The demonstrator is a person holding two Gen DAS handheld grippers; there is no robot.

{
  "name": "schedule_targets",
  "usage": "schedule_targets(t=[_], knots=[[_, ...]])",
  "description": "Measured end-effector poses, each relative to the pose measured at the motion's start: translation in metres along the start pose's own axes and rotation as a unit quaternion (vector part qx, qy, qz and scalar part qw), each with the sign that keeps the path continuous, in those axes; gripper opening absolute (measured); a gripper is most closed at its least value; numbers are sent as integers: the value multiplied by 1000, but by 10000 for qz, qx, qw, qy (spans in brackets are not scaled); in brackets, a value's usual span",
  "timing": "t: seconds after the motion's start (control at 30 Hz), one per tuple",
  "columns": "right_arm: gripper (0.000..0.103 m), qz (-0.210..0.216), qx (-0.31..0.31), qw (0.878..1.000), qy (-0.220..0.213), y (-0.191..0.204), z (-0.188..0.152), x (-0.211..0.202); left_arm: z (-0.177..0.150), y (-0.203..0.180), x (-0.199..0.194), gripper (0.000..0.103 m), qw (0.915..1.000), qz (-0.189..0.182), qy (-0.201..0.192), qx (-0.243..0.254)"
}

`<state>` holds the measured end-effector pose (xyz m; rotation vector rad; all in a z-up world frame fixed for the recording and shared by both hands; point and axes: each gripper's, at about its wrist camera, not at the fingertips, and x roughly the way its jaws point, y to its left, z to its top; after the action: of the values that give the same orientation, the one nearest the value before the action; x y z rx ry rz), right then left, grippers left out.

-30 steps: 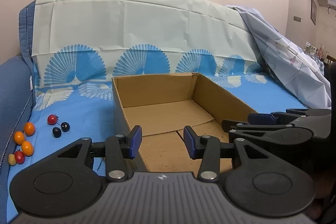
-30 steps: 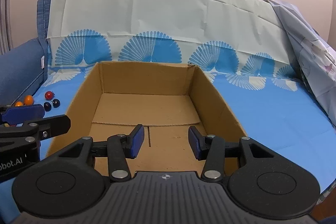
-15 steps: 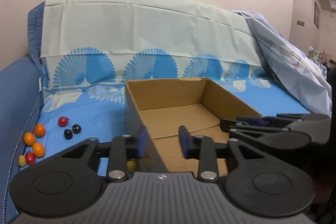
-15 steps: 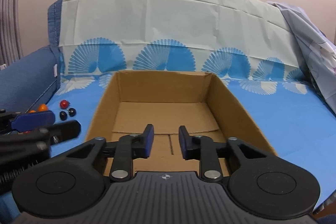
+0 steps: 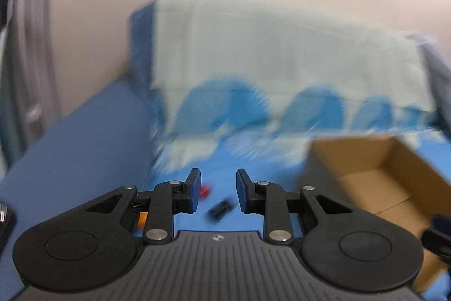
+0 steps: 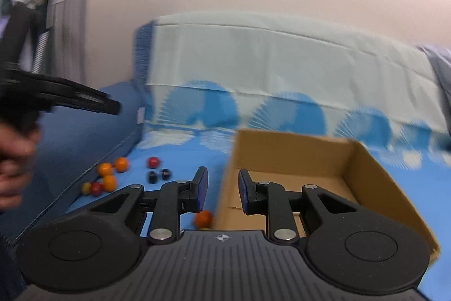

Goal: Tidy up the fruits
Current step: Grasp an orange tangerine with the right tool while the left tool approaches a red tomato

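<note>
An open, empty cardboard box (image 6: 282, 148) sits on the blue cloth; it shows at the right of the left wrist view (image 5: 375, 154). Several small fruits lie left of it: orange ones (image 6: 121, 163), a red one (image 6: 153, 161), dark ones (image 6: 165, 173), and one orange fruit (image 6: 203, 218) beside the box's near corner. My left gripper (image 5: 216, 189) is open and empty, above a blurred dark fruit (image 5: 221, 209) and a red one (image 5: 205, 188). My right gripper (image 6: 222, 189) is open and empty, over the box's left wall.
A blue sofa arm (image 6: 84, 137) bounds the fruits on the left. A patterned cloth backrest (image 6: 267, 69) rises behind the box. The left gripper body and the hand holding it (image 6: 17, 143) show at the left of the right wrist view.
Both views have swung left, so the box has slid right. The left gripper now faces the fruit cluster. Both grippers' jaws narrowed, then widened a little.
</note>
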<state>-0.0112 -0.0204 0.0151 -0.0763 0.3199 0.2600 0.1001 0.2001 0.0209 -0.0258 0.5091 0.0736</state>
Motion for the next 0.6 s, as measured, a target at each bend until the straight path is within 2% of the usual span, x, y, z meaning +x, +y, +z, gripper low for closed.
schedule_targets(t=[0.03, 0.1, 0.17, 0.23, 0.37, 0.53, 0.6], knots=[[25, 19, -145, 9999, -7, 11, 0, 4, 0, 10, 10, 30, 9993, 121, 274, -244], [25, -67, -439, 9990, 29, 30, -1, 15, -1, 21, 20, 30, 9973, 194, 506, -490], [27, -182, -702, 9972, 165, 49, -2, 32, 0, 27, 26, 30, 9965, 323, 590, -502], [38, -320, -917, 9945, 404, 62, -7, 55, -2, 30, 33, 30, 9953, 378, 720, -533], [39, -649, -1166, 9875, 833, 82, -18, 95, -7, 37, 46, 30, 9922, 613, 988, -449], [40, -1006, -1512, 9776, 1063, 102, -31, 136, -18, 49, 67, 30, 9857, 815, 1406, -447], [41, -1284, -1647, 9716, 1116, 106, -36, 154, -22, 53, 75, 30, 9821, 866, 1596, -495]])
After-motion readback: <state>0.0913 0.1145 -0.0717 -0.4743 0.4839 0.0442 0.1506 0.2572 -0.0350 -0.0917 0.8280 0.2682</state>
